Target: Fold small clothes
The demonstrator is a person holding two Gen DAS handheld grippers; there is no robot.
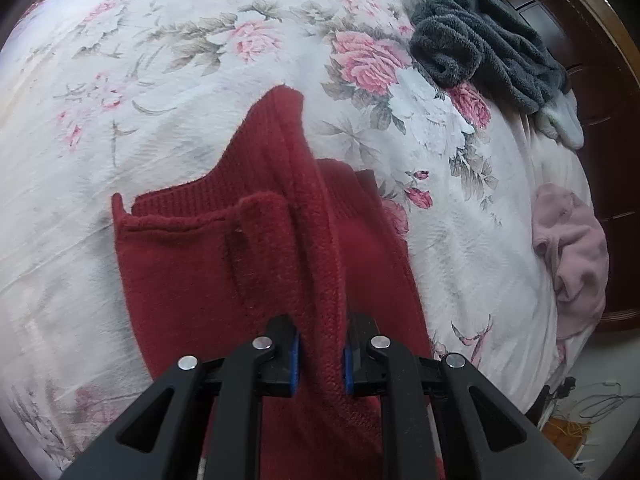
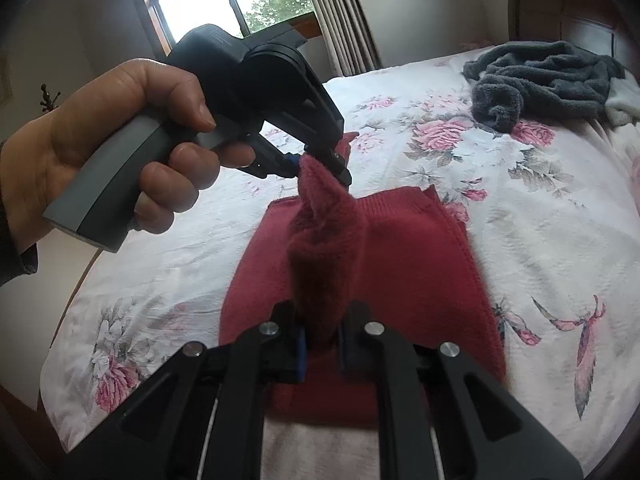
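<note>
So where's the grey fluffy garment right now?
The grey fluffy garment lies bunched at the bed's far right, near the wooden headboard, well beyond the red knit.

Left gripper (image 1: 320, 360): jaws closed down on a raised fold of red knit garment (image 1: 280, 240), blue pads pressing it from both sides. Right gripper (image 2: 322, 344): jaws likewise pinched on a lifted ridge of the same garment, cloth standing up between the fingers. Left hand (image 2: 120, 152), seen from the right wrist camera: wrapped round the grey handle, thumb on top, fingers curled on the trigger, tool angled downward. Dark sleeve edge at the wrist.
</note>
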